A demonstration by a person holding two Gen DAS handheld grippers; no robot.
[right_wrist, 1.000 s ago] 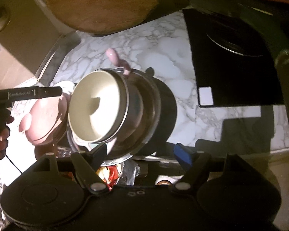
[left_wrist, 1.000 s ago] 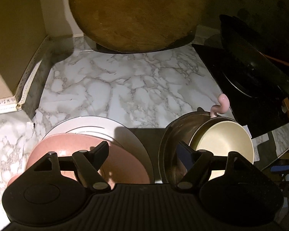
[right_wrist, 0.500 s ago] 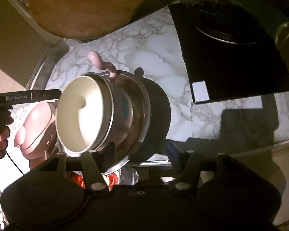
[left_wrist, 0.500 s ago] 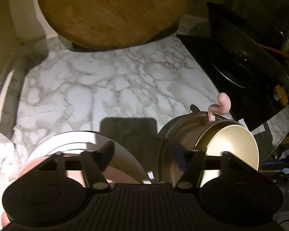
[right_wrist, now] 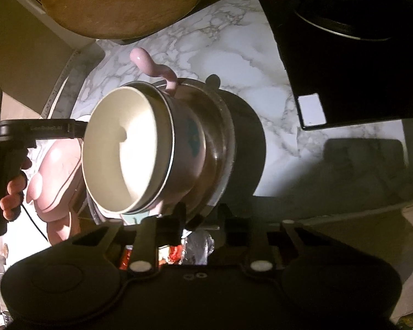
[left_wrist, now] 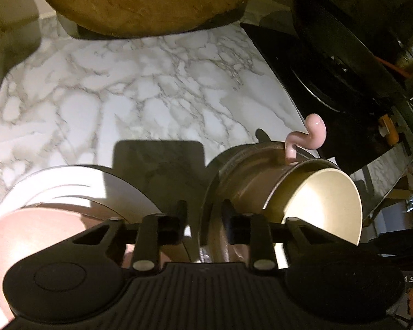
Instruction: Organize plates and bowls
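In the right wrist view a cream-lined pink bowl (right_wrist: 129, 151) with a curly pink handle (right_wrist: 151, 67) sits nested in a steel bowl (right_wrist: 220, 143), all tilted on edge. My right gripper (right_wrist: 201, 217) is shut on the steel bowl's rim. In the left wrist view the same stack shows at right: the cream bowl (left_wrist: 325, 200) and the steel bowl (left_wrist: 245, 173). My left gripper (left_wrist: 203, 217) has narrowed on the steel bowl's rim. A white plate (left_wrist: 77, 189) and a pink dish (left_wrist: 41, 233) lie at lower left.
A round wooden board (left_wrist: 140, 0) leans at the back of the marble counter (left_wrist: 137, 90). A black cooktop (left_wrist: 330, 82) with a dark pan lies to the right. The pink dish (right_wrist: 55, 176) and the other handheld gripper (right_wrist: 35, 132) show at left.
The left gripper's jaws have closed in around the steel bowl's rim and moved forward. The right gripper's jaws have closed too, and the bowl stack has tipped further onto its edge.
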